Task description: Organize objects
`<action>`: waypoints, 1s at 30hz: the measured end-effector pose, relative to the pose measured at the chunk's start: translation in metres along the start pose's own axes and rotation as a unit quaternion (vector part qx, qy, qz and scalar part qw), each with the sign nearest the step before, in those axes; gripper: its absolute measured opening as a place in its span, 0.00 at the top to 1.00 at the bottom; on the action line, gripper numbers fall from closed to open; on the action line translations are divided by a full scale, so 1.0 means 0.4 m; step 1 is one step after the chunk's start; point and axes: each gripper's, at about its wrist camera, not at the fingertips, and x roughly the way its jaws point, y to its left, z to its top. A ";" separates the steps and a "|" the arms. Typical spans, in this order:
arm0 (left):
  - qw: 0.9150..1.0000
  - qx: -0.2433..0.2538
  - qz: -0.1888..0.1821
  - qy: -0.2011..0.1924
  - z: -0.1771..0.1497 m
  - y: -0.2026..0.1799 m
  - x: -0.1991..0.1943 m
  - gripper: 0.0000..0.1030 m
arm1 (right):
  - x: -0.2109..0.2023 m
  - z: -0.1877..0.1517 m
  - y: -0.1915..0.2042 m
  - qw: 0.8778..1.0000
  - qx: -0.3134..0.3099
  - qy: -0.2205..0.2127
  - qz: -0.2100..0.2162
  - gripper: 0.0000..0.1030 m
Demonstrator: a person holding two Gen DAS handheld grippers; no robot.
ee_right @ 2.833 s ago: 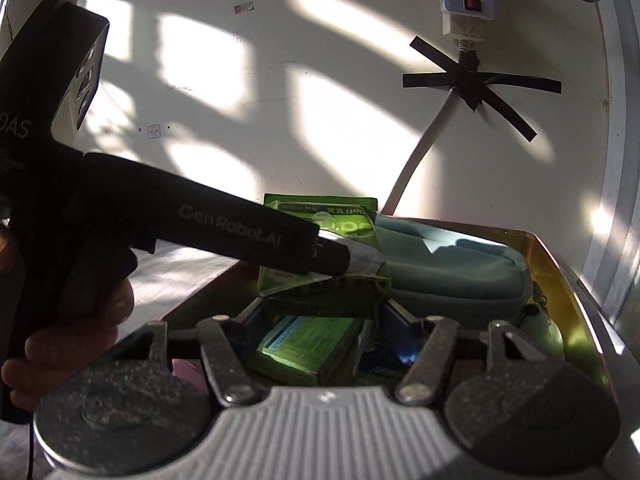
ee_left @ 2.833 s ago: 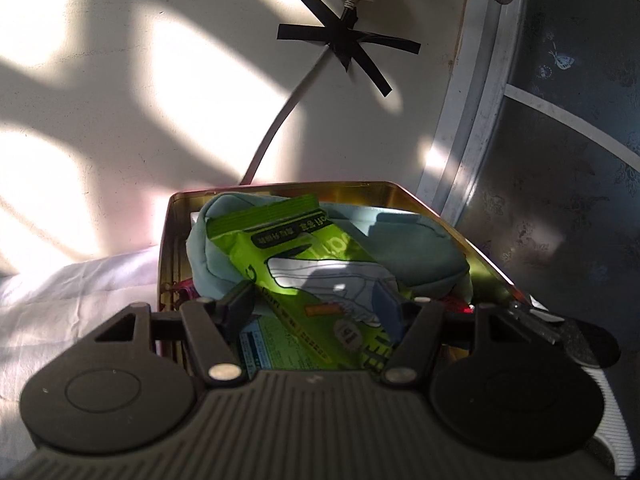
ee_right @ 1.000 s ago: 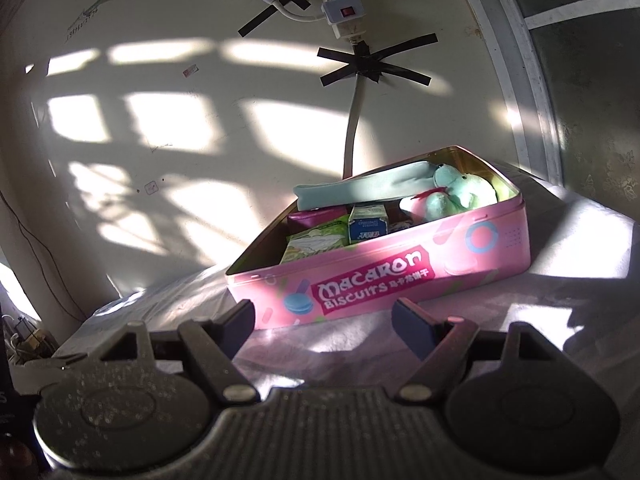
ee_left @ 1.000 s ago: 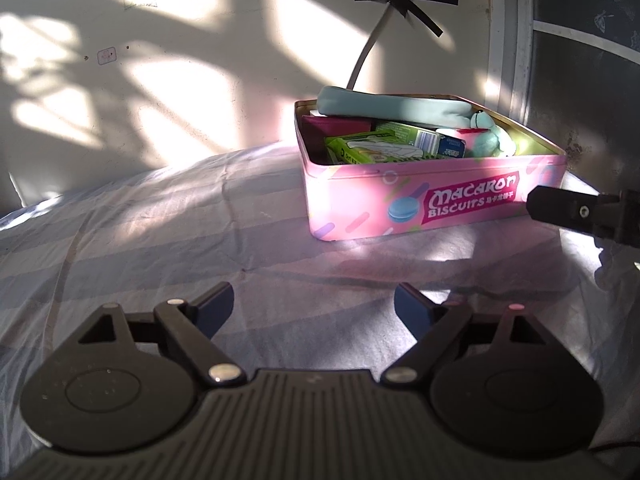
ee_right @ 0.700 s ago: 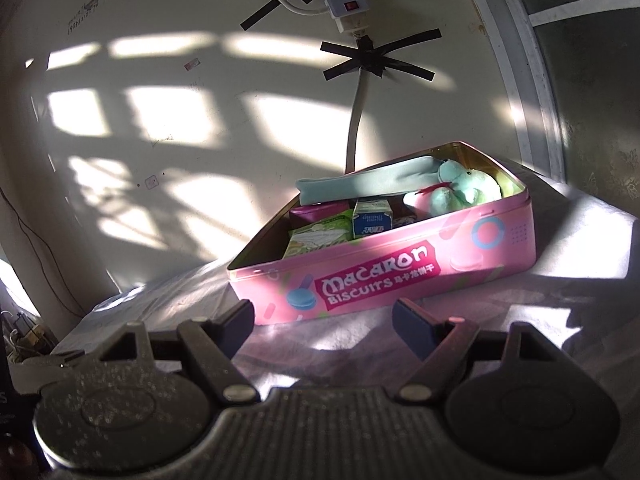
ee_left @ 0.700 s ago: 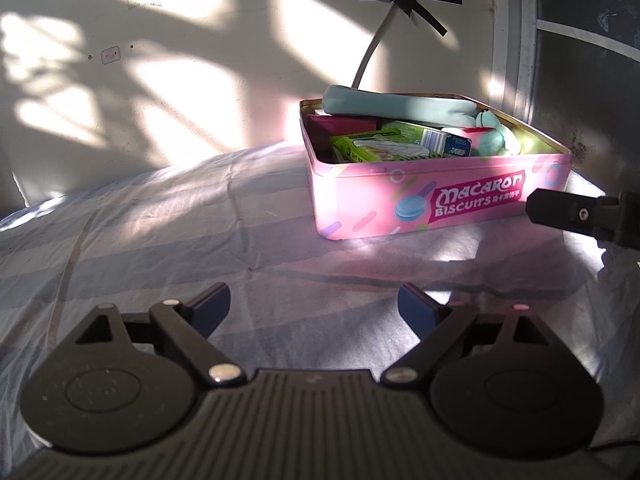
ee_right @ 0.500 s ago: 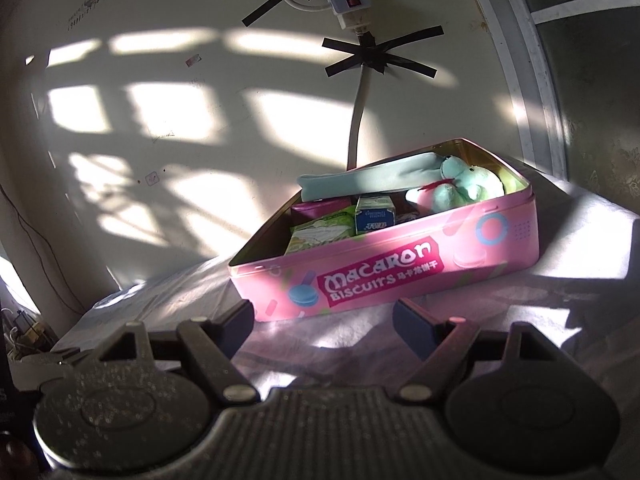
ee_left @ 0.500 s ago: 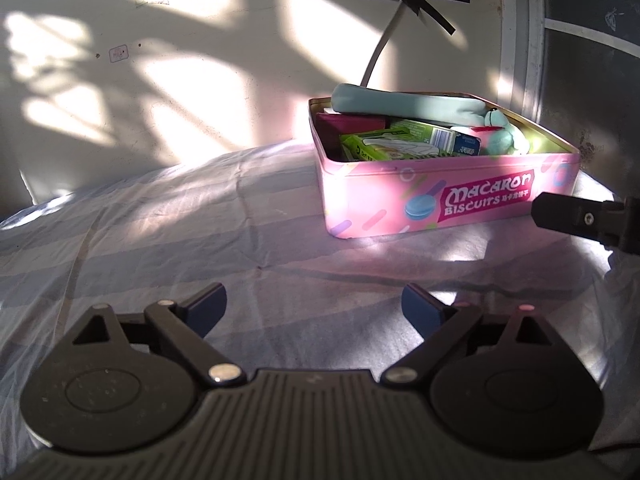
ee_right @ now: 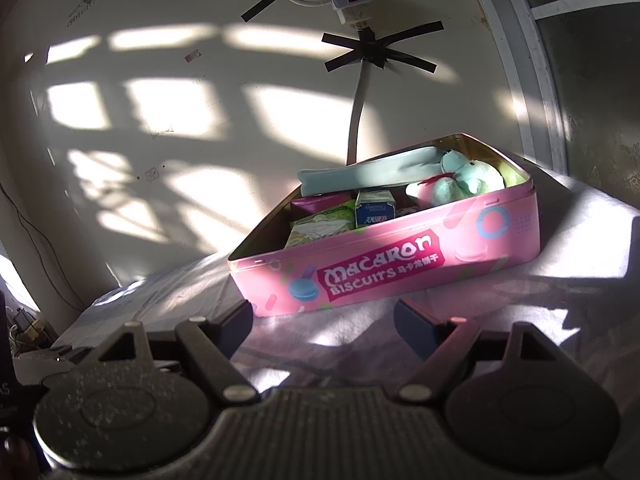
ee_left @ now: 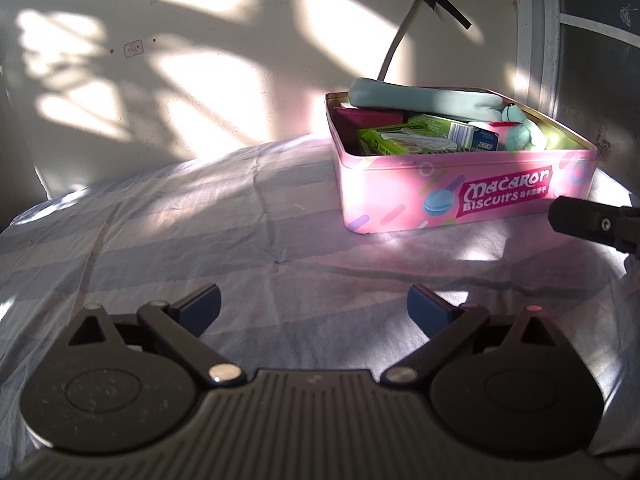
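We hold the left gripper (ee_left: 314, 308) with its jaws opening wide and nothing between them, only striped cloth (ee_left: 180, 232) under and ahead of it. The right gripper (ee_right: 324, 320) stands spread as well and carries nothing; the pink biscuit tin (ee_right: 400, 264) sits just ahead of its fingertips, and ahead and to the right of the left gripper. The tin looks full: a teal pouch (ee_right: 368, 172) lies across its far side above the rim, a plush toy (ee_right: 464, 180) bulges at the right end, and a green packet (ee_right: 320, 224) and a small carton (ee_right: 374, 206) stand near the front wall. We judge the packing nearly done, so the risks come from the next touch. A nudge from the right fingers could slide the tin on the soft, wrinkled cloth, and a reach over the rim could snag the pouch or toy and tip them out. Hard sunlight and deep shadow may also hide the rim's edge.
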 end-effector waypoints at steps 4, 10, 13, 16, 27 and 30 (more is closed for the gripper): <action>1.000 0.003 0.003 0.001 0.000 -0.004 -0.001 0.02 | 0.000 -0.001 0.000 1.000 0.000 0.000 0.000 0.21; 1.000 0.003 0.001 0.004 0.000 -0.004 0.000 0.01 | 0.000 -0.001 -0.001 1.000 0.001 0.000 0.000 0.21; 1.000 0.005 0.001 0.005 0.000 -0.004 0.000 0.01 | 0.000 -0.003 -0.002 1.000 0.001 0.001 -0.001 0.21; 1.000 0.006 0.001 0.005 -0.001 -0.005 -0.002 0.00 | 0.000 -0.003 -0.002 1.000 0.001 0.001 -0.001 0.21; 1.000 0.008 0.001 0.003 -0.001 -0.008 -0.003 0.00 | 0.001 -0.003 -0.003 1.000 0.002 0.001 0.000 0.20; 1.000 0.008 0.000 -0.002 -0.002 -0.010 -0.006 0.00 | 0.001 -0.004 -0.003 1.000 0.002 0.001 -0.001 0.20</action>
